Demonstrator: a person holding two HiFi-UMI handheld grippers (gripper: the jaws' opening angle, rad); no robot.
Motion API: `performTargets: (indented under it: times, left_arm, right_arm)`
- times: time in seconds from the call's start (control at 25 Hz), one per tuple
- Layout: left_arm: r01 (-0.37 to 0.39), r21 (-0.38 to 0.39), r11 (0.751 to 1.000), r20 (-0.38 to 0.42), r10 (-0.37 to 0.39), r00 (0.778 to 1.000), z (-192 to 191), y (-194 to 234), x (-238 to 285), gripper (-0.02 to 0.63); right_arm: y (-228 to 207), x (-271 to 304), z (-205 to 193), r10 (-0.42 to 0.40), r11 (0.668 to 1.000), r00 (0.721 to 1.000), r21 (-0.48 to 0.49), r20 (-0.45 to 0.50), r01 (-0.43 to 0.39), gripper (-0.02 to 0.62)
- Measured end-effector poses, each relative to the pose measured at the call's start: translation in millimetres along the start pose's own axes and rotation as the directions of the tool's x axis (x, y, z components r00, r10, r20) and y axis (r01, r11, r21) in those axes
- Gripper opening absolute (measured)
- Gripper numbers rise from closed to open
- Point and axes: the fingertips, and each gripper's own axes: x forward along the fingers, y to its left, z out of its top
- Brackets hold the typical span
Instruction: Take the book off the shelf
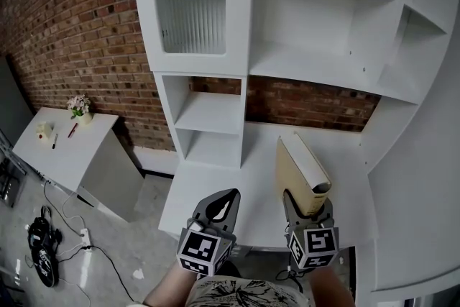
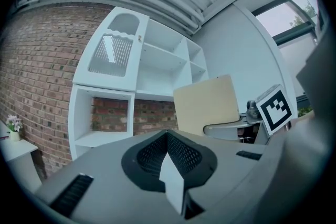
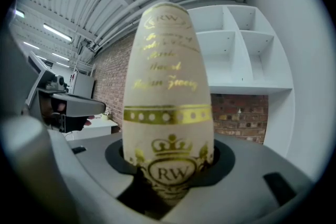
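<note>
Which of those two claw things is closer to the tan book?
Right. The right gripper is clamped on the book at its spine. The left gripper, shut and empty, sits to the book's left, clear of it.

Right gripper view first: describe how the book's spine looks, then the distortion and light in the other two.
Right gripper view: the book fills the centre, its spine bulged by the wide lens, gold lettering blurred higher up, sharper near the jaws. Left gripper view: strong fisheye, black corners, shelf unit bowed. Head view: even light, shelf edges curved, dim corners.
</note>
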Motion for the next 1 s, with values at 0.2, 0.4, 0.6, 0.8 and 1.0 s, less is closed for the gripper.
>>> performTargets:
  times: [0.2,0.4,0.6,0.8,1.0]
  left_arm:
    - [-0.018,-0.005,1.000,-0.004,0.018,1.000,0,5,0,0.011]
    - [-0.018,-0.004,1.000,-0.001,0.018,1.000,2,6,3,0.011]
    - [-0.015,-0.002,1.000,-0.008,0.015,1.000,0,7,8,0.012]
    - [-0.015,0.001,1.000,-0.015,0.015,1.000,0,10,13,0.012]
    - [-0.025,0.002,1.000,-0.017,0.025,1.000,0,15,11,0.011]
  right_arm:
    - [3,-2,0,0.004,1.000,1.000,0.031,0.014,-0.004,0.233]
    - [5,0,2,0.008,0.999,1.000,0.046,0.022,-0.009,0.233]
    - [3,2,0,0.004,0.998,1.000,0.059,0.016,-0.005,0.233]
    - [-1,7,0,0.001,0.998,1.000,0.070,0.009,-0.002,0.233]
    - [5,11,3,0.015,0.998,1.000,0.064,0.013,-0.016,0.233]
